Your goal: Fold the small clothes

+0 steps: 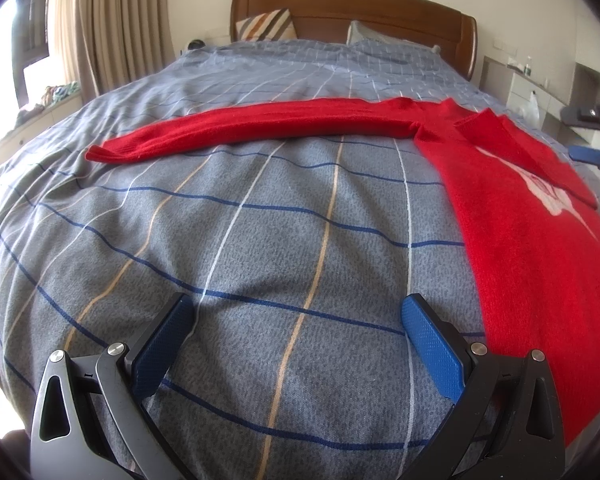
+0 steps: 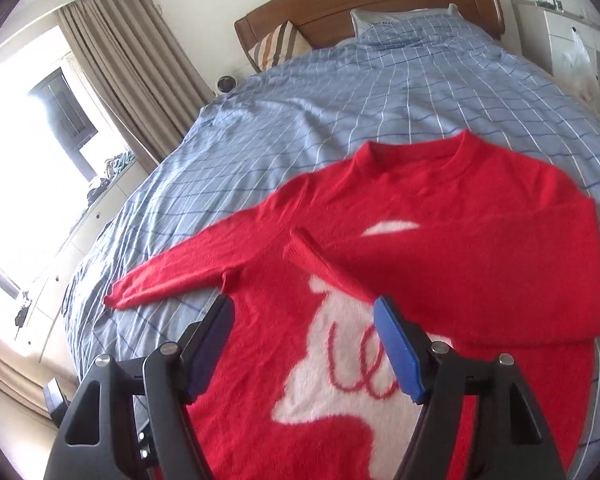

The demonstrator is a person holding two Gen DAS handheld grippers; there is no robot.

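Observation:
A red knitted sweater with a white motif on its chest lies flat on the bed, neck towards the headboard. One sleeve stretches straight out to the left. The other sleeve is folded across the chest, its cuff near the middle. My left gripper is open over bare bedspread, just left of the sweater's body, with nothing between its fingers. My right gripper hangs open above the sweater's front, also with nothing in it, and it shows at the right edge of the left wrist view.
The grey-blue checked bedspread covers the whole bed. A wooden headboard and a striped pillow are at the far end. Beige curtains and a window stand to the left, and a white cabinet to the right.

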